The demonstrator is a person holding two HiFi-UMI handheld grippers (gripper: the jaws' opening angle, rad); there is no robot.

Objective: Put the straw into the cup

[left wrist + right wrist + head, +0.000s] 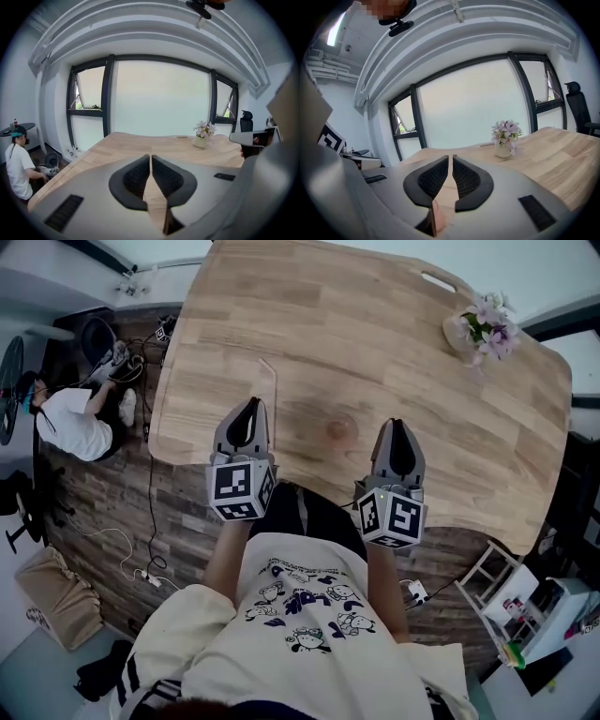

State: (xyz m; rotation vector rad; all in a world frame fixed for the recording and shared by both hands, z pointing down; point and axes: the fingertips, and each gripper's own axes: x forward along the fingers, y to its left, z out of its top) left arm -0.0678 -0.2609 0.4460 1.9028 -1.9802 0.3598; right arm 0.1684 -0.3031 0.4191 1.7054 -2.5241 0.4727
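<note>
Left tool and right tool hover barely parted, empty

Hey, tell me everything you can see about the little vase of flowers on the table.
The vase of flowers is a small, pale, rounded pot, ceramic by the look of it, holding a loose bunch of pink and white blossoms with a few green leaves. It stands upright on the wooden table, toward the far right corner in the head view, not far from an oblong slot cut through the tabletop. Only the table touches it.
</note>
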